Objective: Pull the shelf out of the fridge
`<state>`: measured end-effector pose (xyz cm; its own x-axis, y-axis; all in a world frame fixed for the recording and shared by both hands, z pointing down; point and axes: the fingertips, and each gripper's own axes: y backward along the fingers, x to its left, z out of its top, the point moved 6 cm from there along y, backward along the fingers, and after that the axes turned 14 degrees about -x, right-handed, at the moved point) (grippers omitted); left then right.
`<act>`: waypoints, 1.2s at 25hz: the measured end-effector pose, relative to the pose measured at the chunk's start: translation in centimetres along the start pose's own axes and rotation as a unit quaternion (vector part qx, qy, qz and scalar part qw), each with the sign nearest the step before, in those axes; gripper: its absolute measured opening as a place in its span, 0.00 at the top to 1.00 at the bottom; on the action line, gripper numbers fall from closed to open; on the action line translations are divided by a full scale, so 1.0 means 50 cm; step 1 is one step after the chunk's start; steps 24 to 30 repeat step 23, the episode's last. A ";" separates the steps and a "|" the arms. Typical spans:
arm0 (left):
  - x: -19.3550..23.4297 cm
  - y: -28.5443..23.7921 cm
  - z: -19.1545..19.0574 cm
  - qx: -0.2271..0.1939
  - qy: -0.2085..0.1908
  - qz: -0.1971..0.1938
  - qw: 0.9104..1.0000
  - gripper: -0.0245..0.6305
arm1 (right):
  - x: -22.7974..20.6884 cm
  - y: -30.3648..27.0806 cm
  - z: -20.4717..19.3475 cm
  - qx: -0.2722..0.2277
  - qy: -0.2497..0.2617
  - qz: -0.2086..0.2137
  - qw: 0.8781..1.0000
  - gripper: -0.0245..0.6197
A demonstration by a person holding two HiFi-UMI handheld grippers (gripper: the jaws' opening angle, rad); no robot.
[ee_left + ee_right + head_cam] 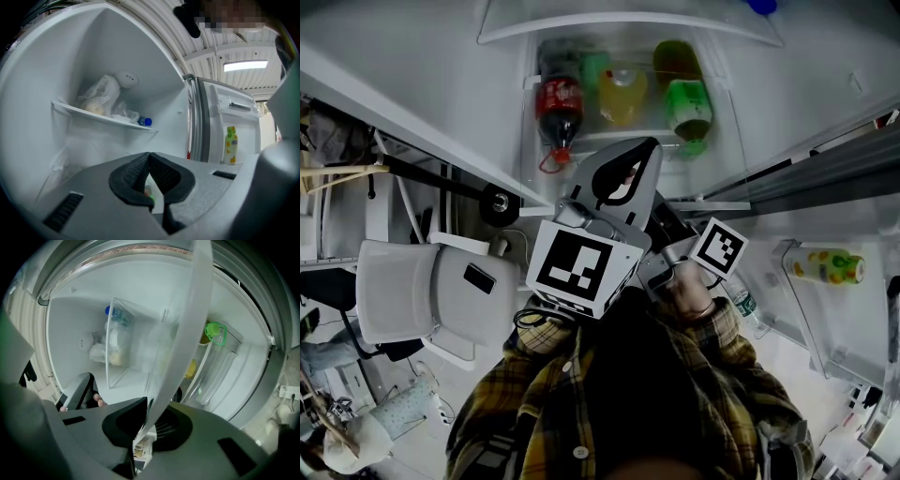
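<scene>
Item: shelf, with a pale translucent front edge, seated in the fridge; its long axis runs side to side across the fridge mouth. Holder: your right gripper, jaws narrow and clamped on that front edge, which runs out from between them and off the top of the right gripper view. This gripper points into the fridge, square to the edge, so the shelf lies dead ahead of the jaws and the way out is straight back toward you. Second unit: your left gripper, jaws closed tip to tip with nothing between them, just beside the right one on its left. No view shows whether it touches the shelf. Nearer hand: the right, already on the edge. Stock deeper in, beyond the edge: cola bottle, yellow bottle, green bottle. Separate entry: upper shelf carrying a bag, well apart from both grippers. Judgement: the shelf is not yet out. With one grip on a long edge, pull along the jaws' own line or it may skew in its rails.
</scene>
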<state>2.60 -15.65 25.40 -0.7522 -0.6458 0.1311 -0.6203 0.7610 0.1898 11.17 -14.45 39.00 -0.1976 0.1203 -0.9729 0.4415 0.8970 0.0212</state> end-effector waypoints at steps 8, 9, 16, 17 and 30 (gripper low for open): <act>0.002 -0.001 -0.003 0.002 0.000 0.002 1.000 0.96 | -0.001 -0.001 0.001 0.001 -0.002 0.000 1.000 0.90; 0.003 -0.001 -0.003 0.004 -0.001 0.001 1.000 0.96 | 0.000 -0.002 0.001 0.001 -0.002 0.001 1.000 0.90; 0.001 -0.002 -0.005 0.003 0.002 0.005 1.000 0.96 | -0.002 0.000 0.003 0.002 -0.004 0.000 1.000 0.90; 0.001 -0.003 -0.005 0.002 0.002 0.005 1.000 0.96 | -0.002 0.000 0.003 0.002 -0.004 0.000 1.000 0.90; 0.005 -0.005 -0.001 -0.001 0.002 0.000 1.000 0.96 | -0.002 -0.003 0.001 0.004 -0.001 0.000 1.000 0.90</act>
